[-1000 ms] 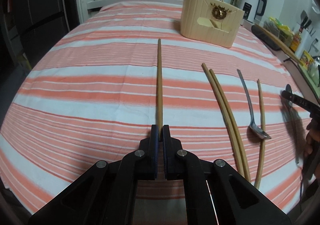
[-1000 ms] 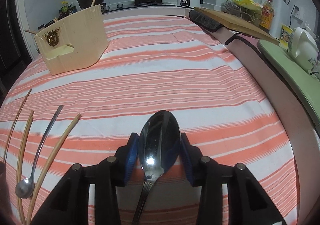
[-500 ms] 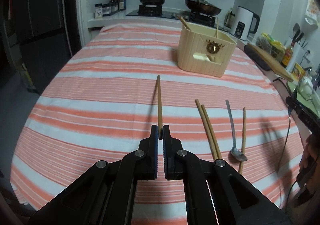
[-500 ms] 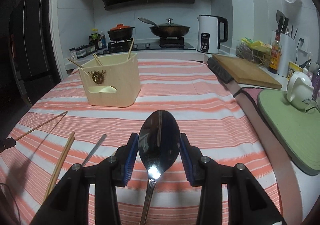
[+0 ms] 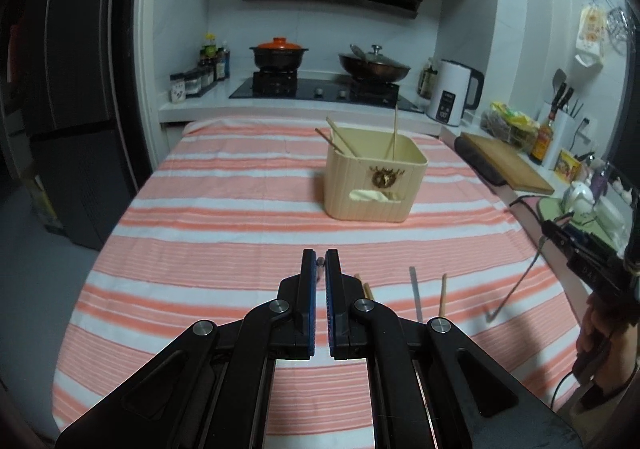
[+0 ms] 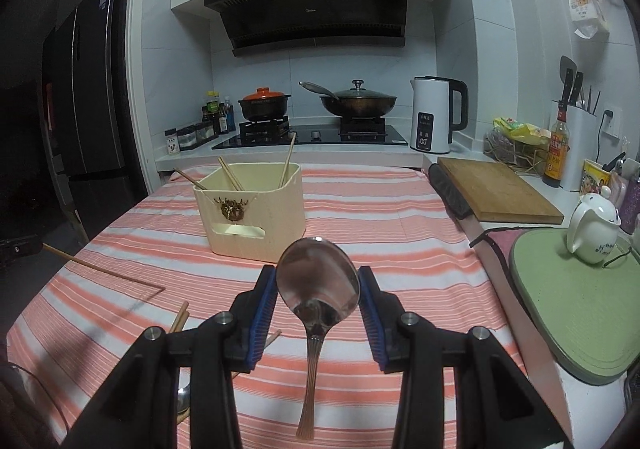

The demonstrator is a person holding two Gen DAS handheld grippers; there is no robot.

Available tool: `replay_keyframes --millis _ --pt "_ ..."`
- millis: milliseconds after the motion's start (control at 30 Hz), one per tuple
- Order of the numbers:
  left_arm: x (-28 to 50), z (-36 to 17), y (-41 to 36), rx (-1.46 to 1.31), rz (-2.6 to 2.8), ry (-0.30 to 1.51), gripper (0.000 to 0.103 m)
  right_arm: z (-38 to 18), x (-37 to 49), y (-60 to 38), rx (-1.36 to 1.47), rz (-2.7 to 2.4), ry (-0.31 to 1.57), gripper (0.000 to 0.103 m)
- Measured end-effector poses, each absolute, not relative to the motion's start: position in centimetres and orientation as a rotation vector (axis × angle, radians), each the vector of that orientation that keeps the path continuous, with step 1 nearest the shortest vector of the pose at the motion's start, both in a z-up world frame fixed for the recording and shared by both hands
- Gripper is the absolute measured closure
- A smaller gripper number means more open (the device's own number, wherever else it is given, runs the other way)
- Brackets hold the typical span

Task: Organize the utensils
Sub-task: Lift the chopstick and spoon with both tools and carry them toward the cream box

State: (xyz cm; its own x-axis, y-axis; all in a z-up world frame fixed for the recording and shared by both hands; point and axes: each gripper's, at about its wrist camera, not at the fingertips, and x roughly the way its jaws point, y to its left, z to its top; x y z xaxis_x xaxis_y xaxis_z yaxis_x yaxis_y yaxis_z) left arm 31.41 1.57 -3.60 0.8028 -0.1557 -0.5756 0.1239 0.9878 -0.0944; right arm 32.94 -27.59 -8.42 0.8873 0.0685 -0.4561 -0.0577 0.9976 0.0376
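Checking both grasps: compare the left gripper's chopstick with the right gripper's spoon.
The chopstick is thin pale wood; the spoon is shiny metal with a broad bowl. The left gripper pinches the chopstick nearly closed; the right gripper spans the spoon's bowl widely. Both are held above the cloth.

Left hand-held gripper (image 5: 320, 267) nearly shut, right hand-held gripper (image 6: 318, 283) clamped, both raised.

The left gripper (image 5: 320, 269) hides most of its chopstick (image 5: 320, 260); near the table's front edge, black linkages cover the lying chopsticks' (image 5: 367, 291) lower lengths.
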Motion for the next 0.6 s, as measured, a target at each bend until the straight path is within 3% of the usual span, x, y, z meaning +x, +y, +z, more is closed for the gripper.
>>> replay_keyframes --millis 600 --pt "31.9 -0.5 0.7 -0.047 -0.229 0.599 0.101 -7.0 33.5 -27.9 0.031 0.080 0.472 0.063"
